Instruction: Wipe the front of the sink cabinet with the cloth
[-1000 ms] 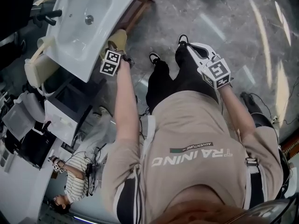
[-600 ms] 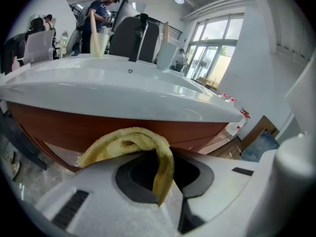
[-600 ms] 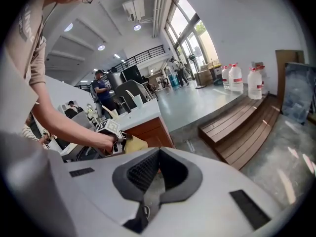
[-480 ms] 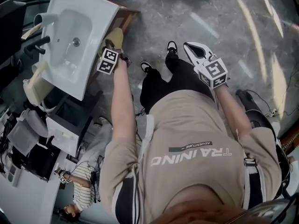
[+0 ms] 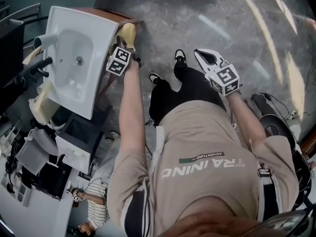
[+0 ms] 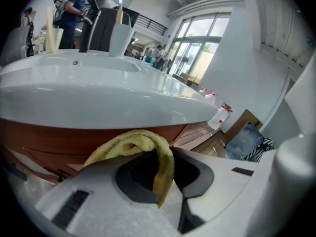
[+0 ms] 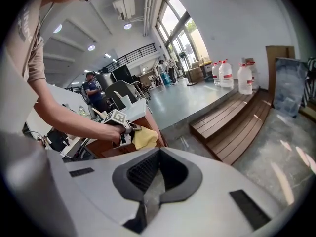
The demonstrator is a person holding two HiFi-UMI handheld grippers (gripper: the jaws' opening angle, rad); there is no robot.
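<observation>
Sliding toward the far corner over the last sec, the cloth (image 5: 127, 33) now sits at the end of the cabinet front (image 6: 54, 139), just under the sink rim (image 5: 106, 28). Left gripper (image 5: 124, 44) fingers pinch it, a yellow fold hanging betw. them. It's prob. pressed on the wood, tho contact isn't clear. So one pass along the top strip looks abt done, w/ lower panel likely left. Right gripper (image 5: 205, 58) hangs apart over the floor (image 5: 237, 14), fingers pressed together, empty. In the way: overhanging rim, the person's own legs (image 5: 182, 88). Wooden step (image 7: 237, 122) & water bottles (image 7: 224, 73) are well off.
</observation>
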